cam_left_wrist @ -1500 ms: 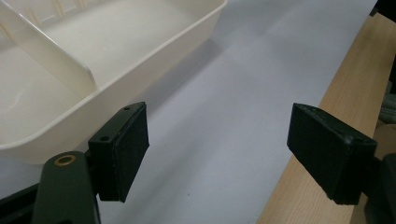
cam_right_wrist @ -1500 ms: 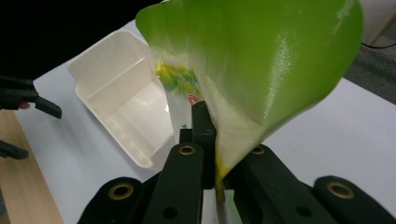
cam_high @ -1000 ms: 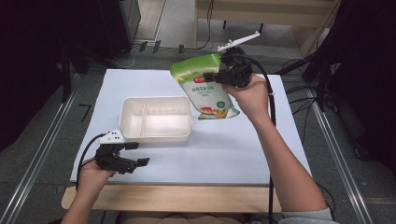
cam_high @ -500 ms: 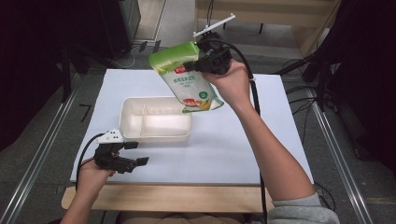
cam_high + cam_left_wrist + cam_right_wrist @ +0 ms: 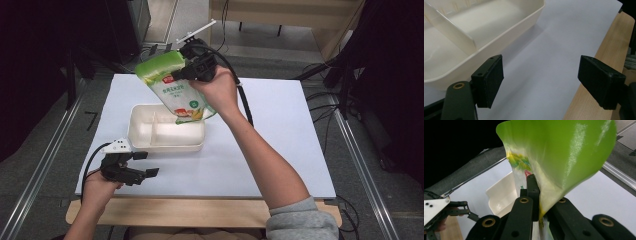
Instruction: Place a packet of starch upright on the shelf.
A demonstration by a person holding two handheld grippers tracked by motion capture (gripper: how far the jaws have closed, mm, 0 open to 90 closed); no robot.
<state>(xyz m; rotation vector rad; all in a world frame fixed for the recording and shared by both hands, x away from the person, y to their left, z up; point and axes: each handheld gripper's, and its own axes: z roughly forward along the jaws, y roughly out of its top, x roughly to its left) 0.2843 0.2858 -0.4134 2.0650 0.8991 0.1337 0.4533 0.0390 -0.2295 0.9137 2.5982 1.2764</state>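
Since a second ago the right gripper (image 5: 192,70) has carried the green bag (image 5: 175,87) leftward across the high view, from over the tray's right end to above its middle; the left gripper (image 5: 132,167) has stayed put near the front-left edge of the white table (image 5: 280,150). Right jaws are clamped fully down on one edge of the bag, as the right gripper view shows: film pinched flat between the pads, the rest of the bag (image 5: 564,157) flaring up and out past them. Left jaws stand wide apart with nothing between them, pointed at the near corner of the tray (image 5: 506,37). Progress, as a judgement: the bag is lifted and positioned over the cream divided tray (image 5: 145,142), tilted with its lower corner hanging over the right compartment, apparently not touching. Whether that corner is cut open cannot be told. Both compartments look bare, so likely nothing is poured or placed yet; the drop or pour, and the release, are left. The bag itself is a glossy soft pouch, bright green at the upper end, white panel with a red logo, small print and a picture of what looks like corn near the lower end. It sags and bulges, so it holds loose contents and will swing from a single edge grip.
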